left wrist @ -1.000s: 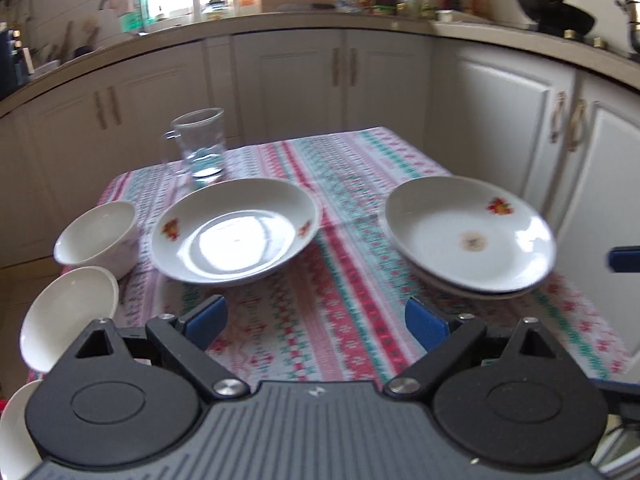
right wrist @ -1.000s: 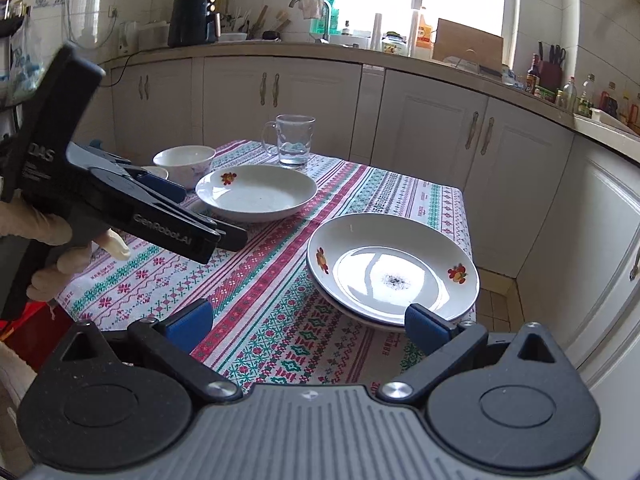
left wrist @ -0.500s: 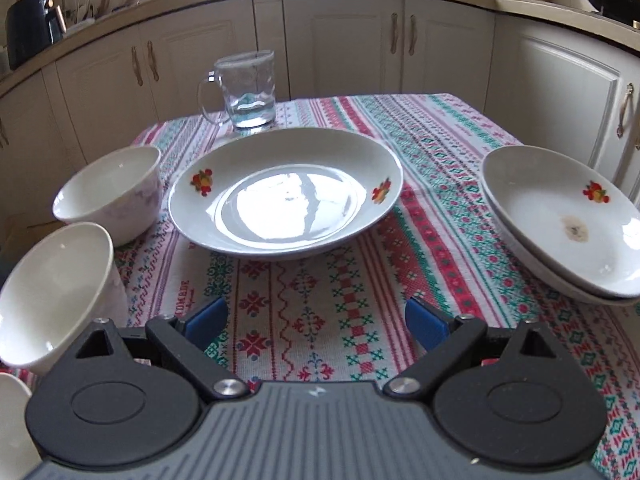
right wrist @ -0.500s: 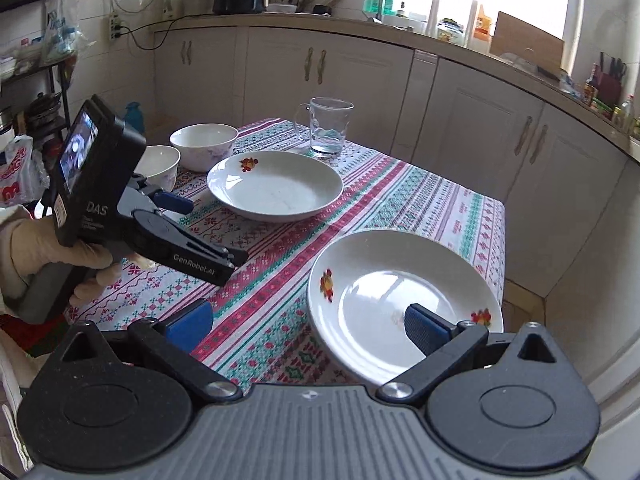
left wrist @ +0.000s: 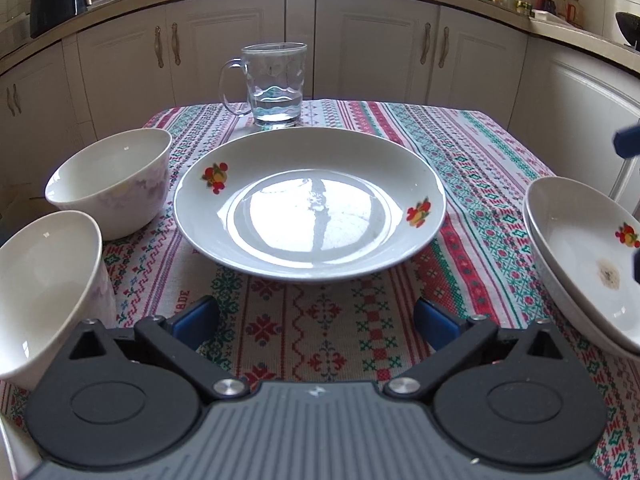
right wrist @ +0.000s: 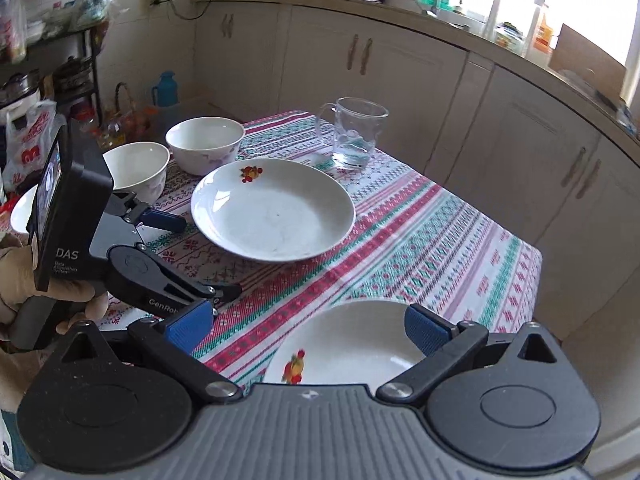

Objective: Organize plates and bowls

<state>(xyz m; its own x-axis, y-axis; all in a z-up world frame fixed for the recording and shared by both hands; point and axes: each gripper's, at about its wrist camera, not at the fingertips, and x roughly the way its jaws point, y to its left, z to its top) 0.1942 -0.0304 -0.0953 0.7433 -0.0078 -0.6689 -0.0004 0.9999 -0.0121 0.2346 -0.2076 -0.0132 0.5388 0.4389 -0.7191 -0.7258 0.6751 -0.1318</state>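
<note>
A white plate with fruit prints (left wrist: 310,204) lies mid-table, just ahead of my left gripper (left wrist: 316,322), whose jaws are opening with only cloth between them. Two white bowls (left wrist: 108,180) (left wrist: 44,288) stand to its left. A stack of two like plates (left wrist: 580,264) sits at the right. In the right wrist view, my right gripper (right wrist: 308,326) hangs open over that stack (right wrist: 348,348), its fingers apart above the rim. The left gripper (right wrist: 200,256), held by a gloved hand (right wrist: 60,296), points at the single plate (right wrist: 272,208).
A glass mug with some water (left wrist: 276,84) stands behind the single plate. The patterned tablecloth (left wrist: 472,184) covers a small table ringed by white cabinets (left wrist: 380,48). A third bowl's rim (right wrist: 20,208) shows at far left. Bags and shelves crowd the left side.
My left gripper has dropped and closed in on the single plate, and its fingers stand a little wider. My right gripper has swung over the stacked plates, which now lie under its fingers.
</note>
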